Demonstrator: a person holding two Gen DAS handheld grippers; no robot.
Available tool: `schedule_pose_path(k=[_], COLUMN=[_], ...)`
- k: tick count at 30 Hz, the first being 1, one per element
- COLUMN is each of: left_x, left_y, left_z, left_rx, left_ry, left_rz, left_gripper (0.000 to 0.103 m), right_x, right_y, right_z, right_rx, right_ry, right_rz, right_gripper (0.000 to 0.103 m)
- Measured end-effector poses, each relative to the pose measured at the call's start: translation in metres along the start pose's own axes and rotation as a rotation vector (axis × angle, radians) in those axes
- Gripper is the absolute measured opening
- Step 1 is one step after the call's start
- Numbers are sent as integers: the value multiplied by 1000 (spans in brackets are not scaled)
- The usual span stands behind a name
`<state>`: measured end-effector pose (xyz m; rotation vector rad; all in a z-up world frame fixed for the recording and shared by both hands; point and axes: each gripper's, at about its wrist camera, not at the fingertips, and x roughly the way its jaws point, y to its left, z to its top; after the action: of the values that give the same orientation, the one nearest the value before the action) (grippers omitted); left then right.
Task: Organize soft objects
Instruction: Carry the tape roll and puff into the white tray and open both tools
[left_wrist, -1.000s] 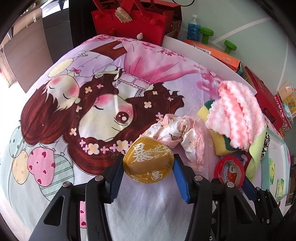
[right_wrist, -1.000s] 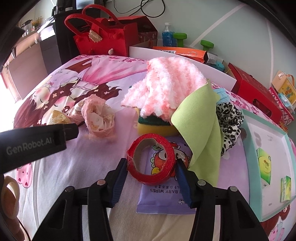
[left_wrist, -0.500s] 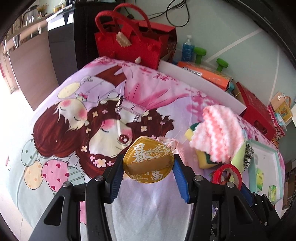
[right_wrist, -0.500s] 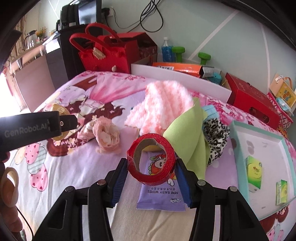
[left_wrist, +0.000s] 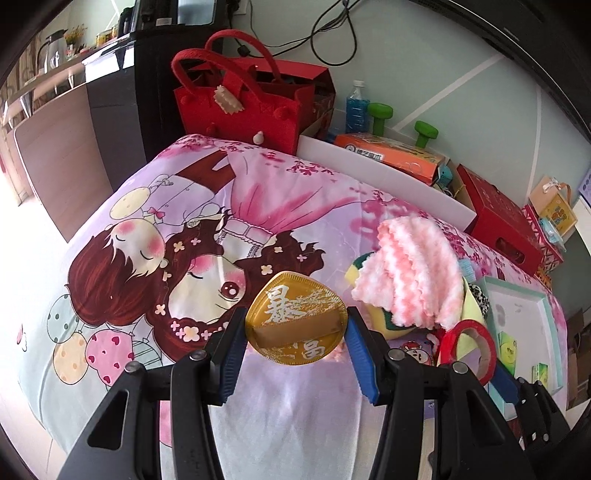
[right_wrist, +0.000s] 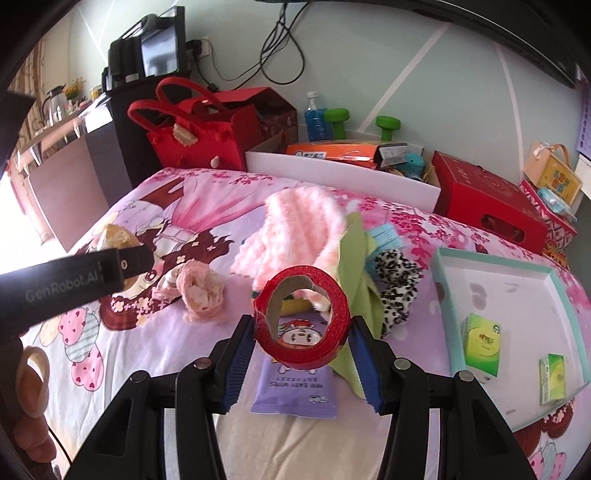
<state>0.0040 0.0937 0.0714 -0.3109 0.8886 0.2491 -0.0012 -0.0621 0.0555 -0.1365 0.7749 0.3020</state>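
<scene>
The left claw (left_wrist: 295, 334) is clamping a gold foil disc (left_wrist: 296, 317) stamped with white characters, its blue pads pressing the disc's two edges at roughly half opening. The right claw (right_wrist: 302, 332) is gripping a red tape roll (right_wrist: 303, 317) the same way, pads seated on opposite sides of the ring. Compared with a second ago, both claws are sitting higher above the cartoon-print bedspread (left_wrist: 155, 206), with more of the far wall and clutter showing and the items on the bed looking smaller; both objects are therefore clear of the surface, and the lift appears complete (a carry to a destination is the likely next step).

Below the right claw, a purple baby-wipes pack (right_wrist: 295, 391) is lying flat on the bed. Beyond it, the soft pile is waiting: a pink-and-white fluffy cloth (right_wrist: 295, 229), a green cloth (right_wrist: 358, 266), a leopard-print fabric (right_wrist: 395, 284) and a crumpled pink fabric rosette (right_wrist: 201, 293). To the right, a teal-rimmed tray (right_wrist: 443, 280) is holding two small green cartons (right_wrist: 480, 343).

Behind the bed, a white bin (right_wrist: 343, 173), a red felt handbag (right_wrist: 199, 136) and a red box (right_wrist: 487, 199) are standing as possible receptacles. The left device's body is crossing the right view's left side, so any crossing motion risks collision.
</scene>
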Motion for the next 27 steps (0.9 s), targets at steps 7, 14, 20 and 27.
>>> schedule_pose_path(k=[7,14,20,27], left_x=[-4,-6,-3,1], left_y=[-19,-52,-91,-136], left_z=[-2,-7,-14,-23], left_rx=[40,85,147,231], left_ry=[-5,1,20,34], left_rz=[-6,-44,-91,-146], left_gripper=[53,53,53,53], right_x=[-10,-20,-26,-28], right_y=[-25,-58,-102,-154], right_z=[1,-1,-8,-20], right_rx=[55,107,204,287], right_ry=[-18,-29,-18,7], right_rz=[-20,-67,-135,-249], right_gripper=[55,55,55,55])
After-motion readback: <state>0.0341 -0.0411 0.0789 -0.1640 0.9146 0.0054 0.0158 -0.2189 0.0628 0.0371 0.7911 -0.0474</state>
